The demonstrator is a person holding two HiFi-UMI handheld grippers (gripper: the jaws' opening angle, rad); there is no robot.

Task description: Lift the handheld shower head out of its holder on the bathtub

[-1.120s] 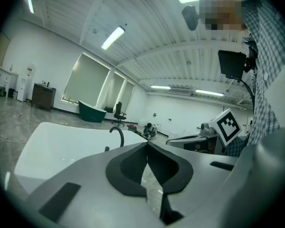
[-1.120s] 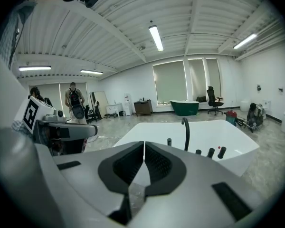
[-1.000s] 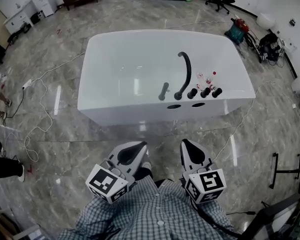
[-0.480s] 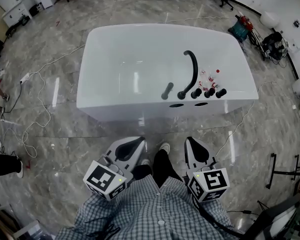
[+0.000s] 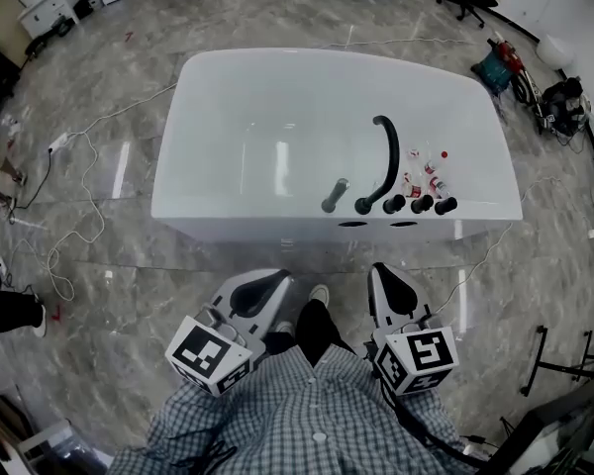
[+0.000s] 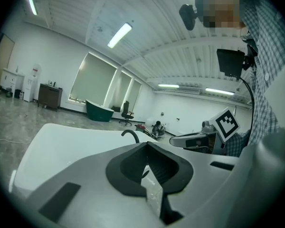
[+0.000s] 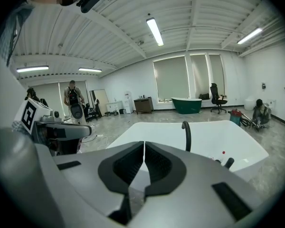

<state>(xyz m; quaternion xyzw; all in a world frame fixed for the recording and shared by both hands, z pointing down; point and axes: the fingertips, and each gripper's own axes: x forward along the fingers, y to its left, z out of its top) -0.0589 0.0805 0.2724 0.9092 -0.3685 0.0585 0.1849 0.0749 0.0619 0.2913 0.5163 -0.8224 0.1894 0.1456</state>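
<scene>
**Handheld shower head seated on the bathtub rim**
The slim, dark grey handheld shower head (image 5: 335,194) stands slightly tilted on the near rim of the white, rounded-rectangular bathtub (image 5: 228,216), right of the rim's middle, its upper end leaning over the basin.

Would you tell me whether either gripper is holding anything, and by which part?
Nothing is held. The left gripper and the right gripper are both shut and empty; the dark handheld shower head stands untouched on the white bathtub's rim.

Steep overhead, two low views; shared bathtub (image 5: 257,228)
</scene>
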